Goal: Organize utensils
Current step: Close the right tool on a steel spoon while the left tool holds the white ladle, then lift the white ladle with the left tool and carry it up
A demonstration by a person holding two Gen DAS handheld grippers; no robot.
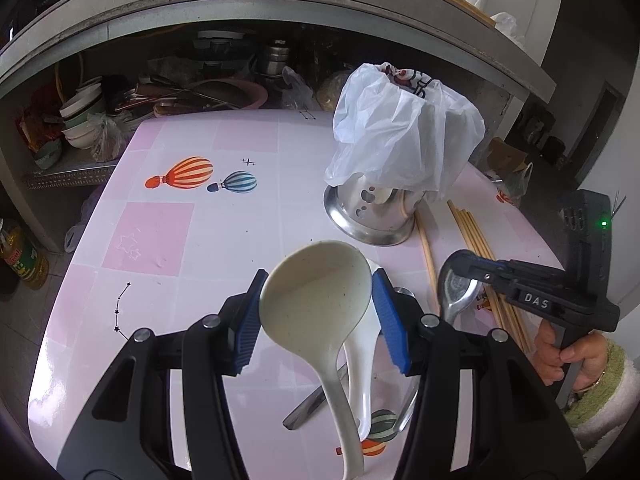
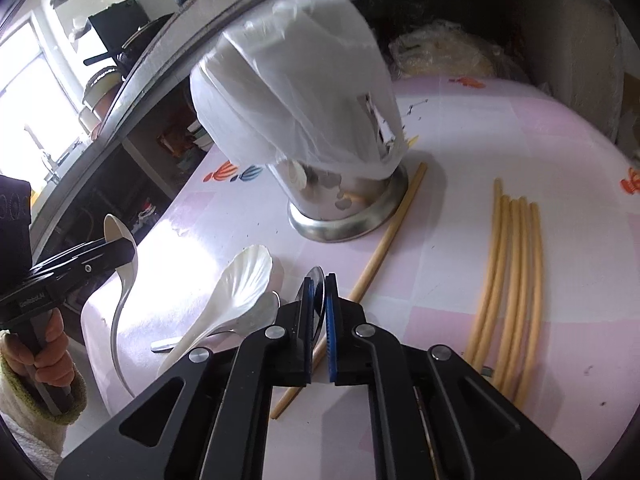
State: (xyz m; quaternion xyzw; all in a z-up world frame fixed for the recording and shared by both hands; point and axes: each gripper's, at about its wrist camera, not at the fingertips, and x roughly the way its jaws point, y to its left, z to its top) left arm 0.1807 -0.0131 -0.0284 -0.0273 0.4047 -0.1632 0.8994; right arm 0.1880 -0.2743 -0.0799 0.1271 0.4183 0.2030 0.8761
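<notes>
Utensils lie scattered over the pink patterned desk [image 1: 160,240], and two of them are off its surface in the claws. The left claw [image 1: 320,320] is clamped on the bowl of a cream plastic ladle [image 1: 316,304], its blue pads [image 1: 248,328] pressing the bowl from both sides while the long handle hangs down toward the camera. The right claw [image 2: 319,320] is together on a metal spoon [image 2: 318,284], the thin bowl pinched edge-on between the pads and sticking out past the tips. In the left wrist view that same spoon [image 1: 456,296] shows in the right claw's jaws, lifted clear of the desk, with a person's hand [image 1: 560,356] in a green-cuffed sleeve on the grip.

Beneath the ladle a white spoon with a ribbed bowl [image 2: 240,292] rests on the desk, with another metal utensil [image 1: 308,404] lying partly under it. A steel holder with round holes [image 1: 376,216] stands toward the back of the desk, its top covered by a white plastic bag [image 1: 404,136]. One wooden chopstick [image 2: 384,248] lies touching the holder's flared base, and a bundle of pale chopsticks [image 2: 516,272] lies side by side farther right, well apart from the holder. Behind the desk, a low shelf [image 1: 80,168] holds stacked bowls [image 1: 80,120] and pots.
</notes>
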